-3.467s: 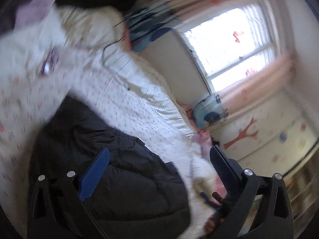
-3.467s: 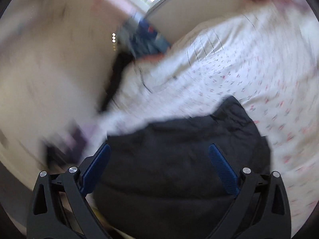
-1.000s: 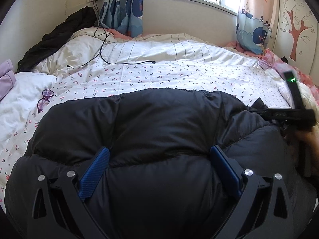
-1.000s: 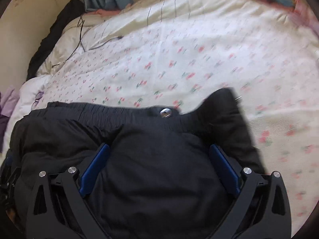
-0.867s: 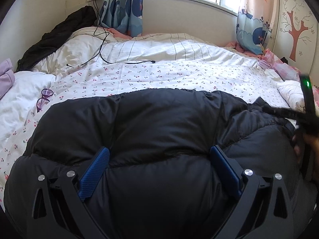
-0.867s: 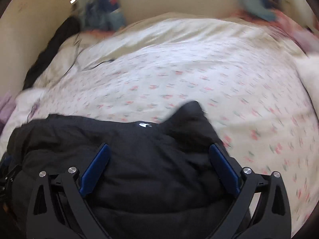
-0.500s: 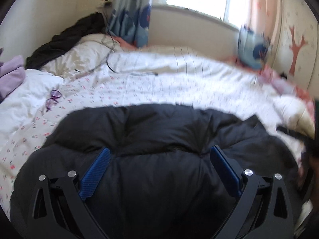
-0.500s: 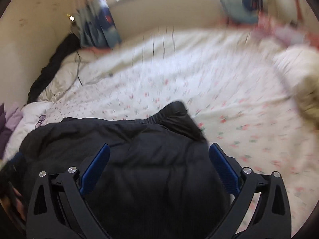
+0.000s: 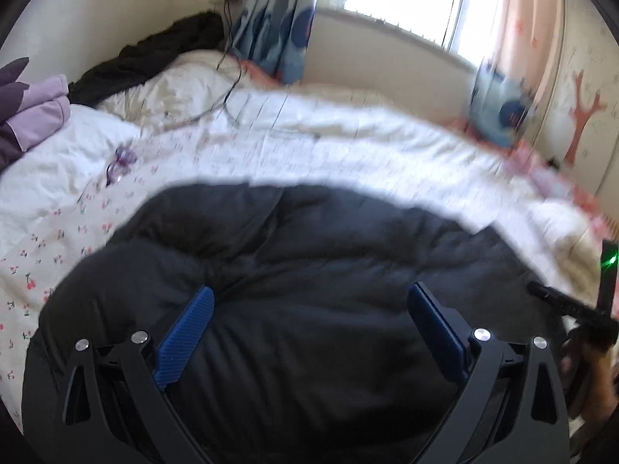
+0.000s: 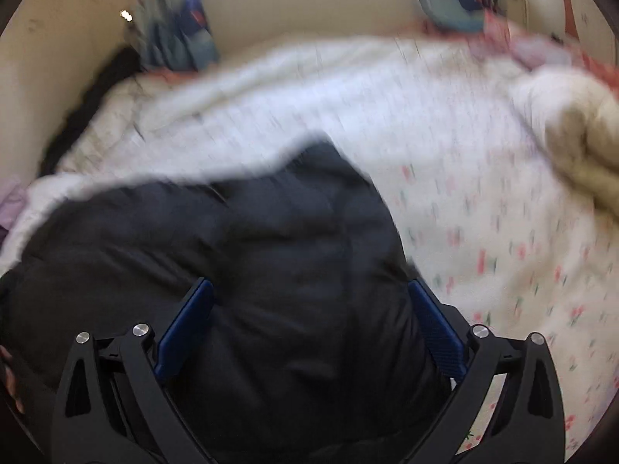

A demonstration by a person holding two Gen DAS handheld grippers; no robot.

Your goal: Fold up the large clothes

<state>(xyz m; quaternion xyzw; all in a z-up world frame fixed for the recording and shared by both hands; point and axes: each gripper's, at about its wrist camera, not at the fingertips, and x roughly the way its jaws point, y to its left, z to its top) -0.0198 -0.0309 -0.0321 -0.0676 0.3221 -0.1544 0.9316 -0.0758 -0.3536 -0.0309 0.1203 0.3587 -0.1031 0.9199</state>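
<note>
Both my grippers released: left gripper (image 9: 309, 309) and right gripper (image 10: 309, 305) hover over the black puffer jacket (image 9: 309, 270), bunched on the near floral bed (image 9: 271, 154).

The black puffer jacket (image 9: 309, 270) is made of a smooth, quilted cloth with a faint sheen. The bed (image 9: 348, 147) is covered by a soft, matt cotton sheet printed with small cherries. The left tool (image 9: 309, 305) is built of matt black plastic with bright metal rivets, and ribbed blue pads (image 9: 185, 332) are fitted to its fingers.
</note>
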